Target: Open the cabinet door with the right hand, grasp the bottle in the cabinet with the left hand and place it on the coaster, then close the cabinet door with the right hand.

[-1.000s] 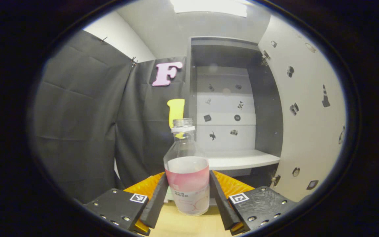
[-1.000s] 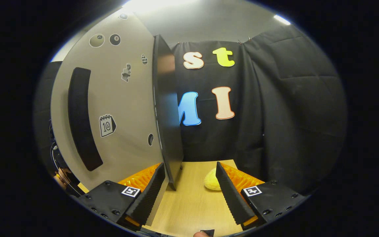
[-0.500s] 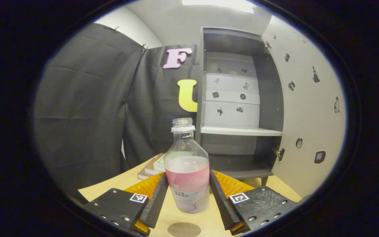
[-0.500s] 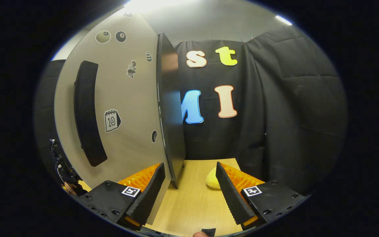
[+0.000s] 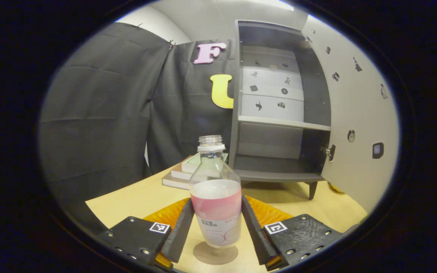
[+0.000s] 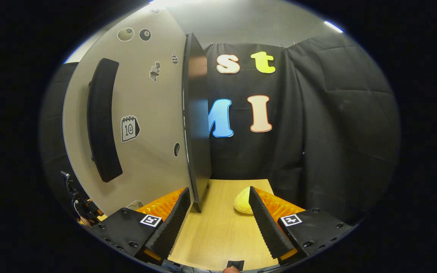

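My left gripper [image 5: 217, 227] clamps the bottle [image 5: 215, 197] upright, uncapped neck skyward, over the coaster [image 5: 215, 254]; my right gripper [image 6: 218, 220] gapes wide beside the cabinet door [image 6: 142, 113].

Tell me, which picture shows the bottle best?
The left gripper view: the bottle stands in the middle, held between the left tool's fingers. The right gripper view looks at the cabinet door instead.

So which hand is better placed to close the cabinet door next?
Right. The right gripper is open and empty beside the cabinet door, while the left gripper has its jaws on the bottle over the coaster.
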